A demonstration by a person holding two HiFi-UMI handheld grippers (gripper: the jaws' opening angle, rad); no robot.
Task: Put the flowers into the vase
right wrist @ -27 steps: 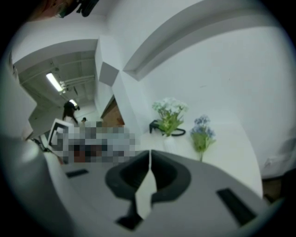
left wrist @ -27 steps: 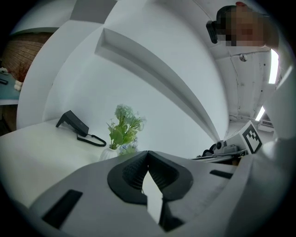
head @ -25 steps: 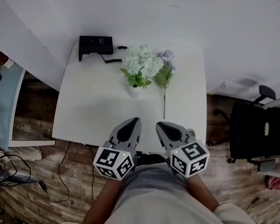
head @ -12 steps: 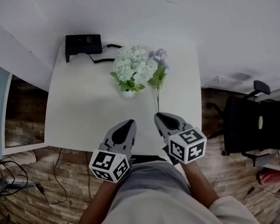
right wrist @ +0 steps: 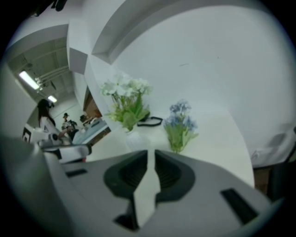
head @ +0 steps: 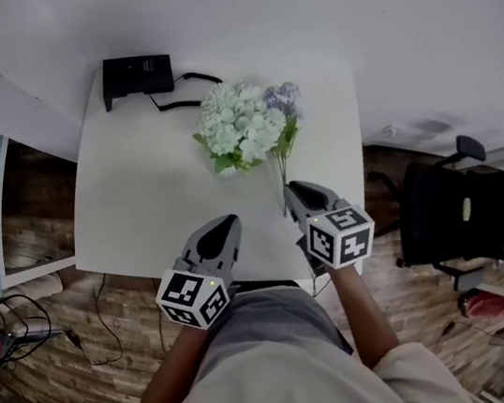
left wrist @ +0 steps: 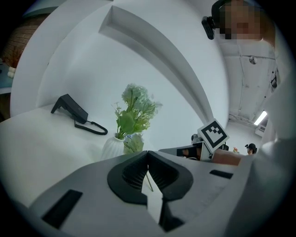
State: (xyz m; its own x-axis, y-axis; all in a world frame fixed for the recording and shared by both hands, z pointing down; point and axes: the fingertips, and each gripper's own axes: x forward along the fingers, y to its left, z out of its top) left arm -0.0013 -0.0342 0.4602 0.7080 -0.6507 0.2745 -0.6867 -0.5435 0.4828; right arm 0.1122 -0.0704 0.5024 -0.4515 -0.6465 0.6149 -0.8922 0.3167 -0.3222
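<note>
A white ribbed vase (left wrist: 111, 148) stands mid-table and holds a bunch of white flowers (head: 239, 129). Beside it on the right lies a loose flower (head: 283, 174) with blue-purple blooms, its thin stem pointing toward me. My right gripper (head: 295, 189) hovers over the near end of that stem. Its jaws are opening, a narrow gap shows in the right gripper view (right wrist: 151, 153), and nothing is between them. The blue blooms (right wrist: 180, 122) lie just ahead of it. My left gripper (head: 227, 223) is shut and empty near the table's front edge, pointing at the vase.
A black device (head: 135, 76) with a looped cable sits at the table's far left corner. The white table (head: 137, 195) backs onto a white wall. A black office chair (head: 468, 218) stands on the floor to the right. Cables lie on the floor at the left.
My right gripper has moved forward and down to the near end of the loose flower's stem. The left gripper has edged slightly forward and lower.
</note>
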